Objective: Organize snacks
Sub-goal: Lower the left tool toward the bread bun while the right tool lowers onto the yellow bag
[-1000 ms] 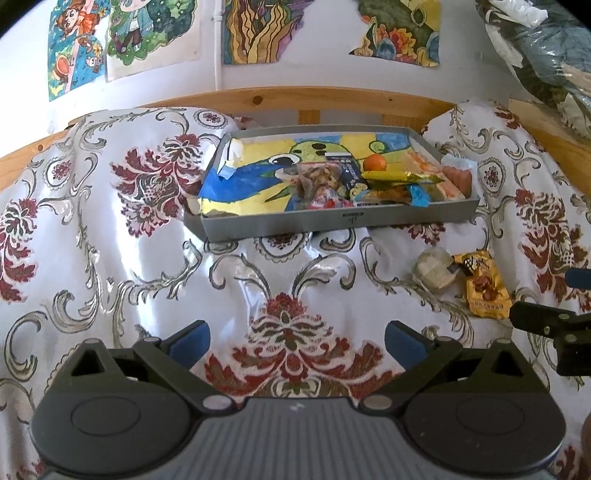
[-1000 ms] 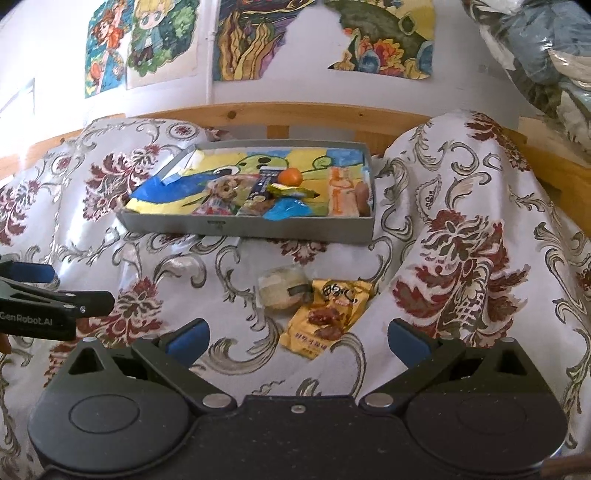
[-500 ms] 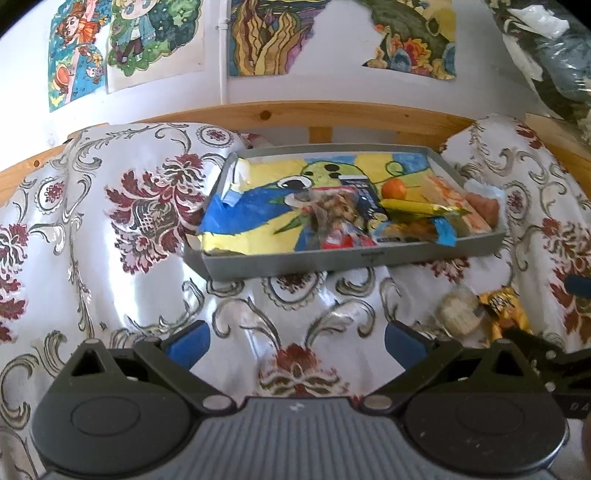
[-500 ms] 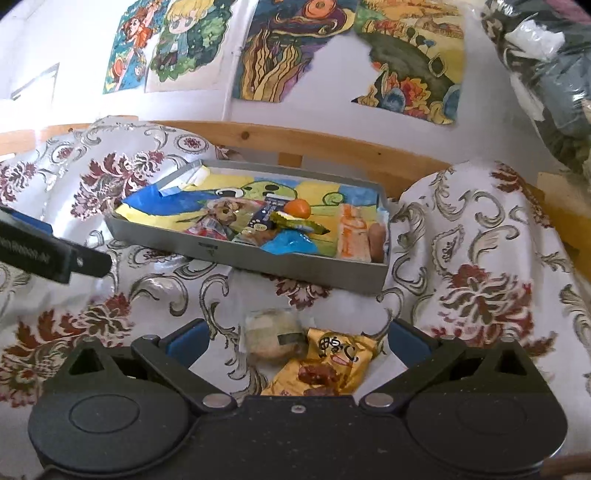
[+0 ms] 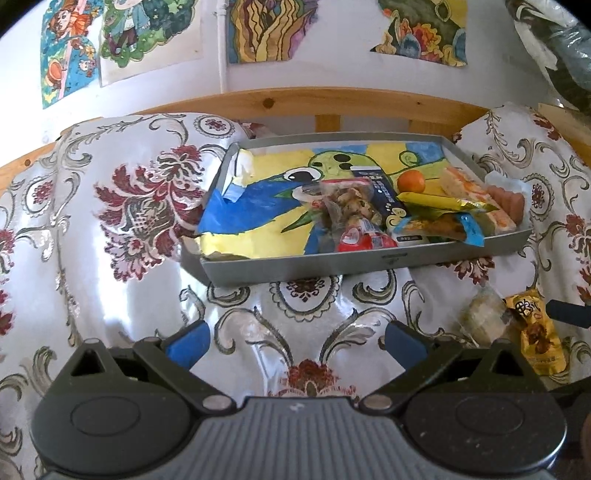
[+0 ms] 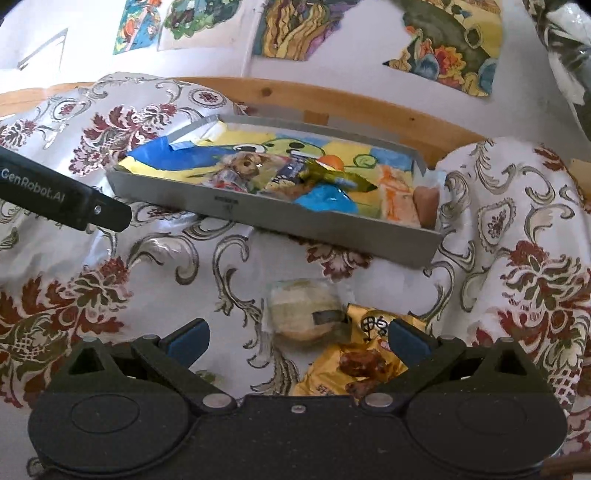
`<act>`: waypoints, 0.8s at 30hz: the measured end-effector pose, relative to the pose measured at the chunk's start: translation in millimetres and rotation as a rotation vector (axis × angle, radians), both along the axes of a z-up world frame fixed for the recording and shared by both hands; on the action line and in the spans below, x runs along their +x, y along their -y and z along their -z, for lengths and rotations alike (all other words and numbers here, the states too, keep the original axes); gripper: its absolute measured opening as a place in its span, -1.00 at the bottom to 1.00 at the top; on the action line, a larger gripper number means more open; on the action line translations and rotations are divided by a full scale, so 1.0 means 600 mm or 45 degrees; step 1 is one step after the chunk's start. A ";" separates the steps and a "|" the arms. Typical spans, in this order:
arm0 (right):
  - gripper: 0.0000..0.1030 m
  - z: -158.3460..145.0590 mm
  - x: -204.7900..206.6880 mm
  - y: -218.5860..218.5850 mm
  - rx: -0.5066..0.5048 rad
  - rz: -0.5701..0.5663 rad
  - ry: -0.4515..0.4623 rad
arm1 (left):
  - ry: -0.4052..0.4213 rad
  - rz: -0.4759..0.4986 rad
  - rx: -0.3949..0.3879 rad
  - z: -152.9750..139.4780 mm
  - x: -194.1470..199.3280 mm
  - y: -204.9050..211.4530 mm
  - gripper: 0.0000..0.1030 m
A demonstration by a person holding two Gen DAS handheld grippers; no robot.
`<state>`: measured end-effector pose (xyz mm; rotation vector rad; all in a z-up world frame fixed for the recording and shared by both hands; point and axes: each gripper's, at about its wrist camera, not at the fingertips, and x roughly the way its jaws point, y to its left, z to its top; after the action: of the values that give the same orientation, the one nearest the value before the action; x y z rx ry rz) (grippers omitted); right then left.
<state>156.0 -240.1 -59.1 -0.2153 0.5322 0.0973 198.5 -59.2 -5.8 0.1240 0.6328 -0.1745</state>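
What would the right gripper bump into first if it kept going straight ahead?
Most likely the round wrapped pastry, which lies on the cloth just ahead of the open right gripper, with the yellow snack packet beside it. The grey tray sits farther back. Depth is hard to judge here.

Item count:

- Grey tray (image 5: 369,263): one.
- Snacks lying outside the tray on the floral cloth (image 5: 110,258): two, namely one round wrapped pastry (image 6: 304,314) and one golden-yellow snack packet (image 6: 354,365).
- Orange fruit (image 5: 410,181) in the tray: one.
- Sausages (image 5: 511,201) in the tray: at least one; the exact number cannot be told.
- Remaining packets in the tray overlap; the exact count cannot be told.
- Drawings on the wall (image 5: 421,33): four in the left wrist view.
- Grippers: two, left gripper (image 5: 295,341) and right gripper (image 6: 297,339).
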 end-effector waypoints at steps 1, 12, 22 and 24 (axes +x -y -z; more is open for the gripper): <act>0.98 0.001 0.002 0.002 0.002 0.010 -0.007 | -0.001 0.004 0.001 0.002 0.005 0.003 0.99; 0.98 0.017 0.013 0.016 -0.015 0.064 -0.087 | -0.029 0.180 -0.039 0.027 0.042 0.059 0.99; 0.94 0.022 0.029 0.045 -0.078 0.236 -0.134 | -0.091 0.413 -0.114 0.038 0.064 0.109 0.99; 0.84 0.018 0.032 0.062 -0.067 0.263 -0.150 | -0.098 0.469 -0.111 0.041 0.068 0.117 0.99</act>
<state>175.2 -277.3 -69.8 -0.2054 0.6716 -0.1054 239.4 -129.5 -30.2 0.1500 0.6741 -0.5642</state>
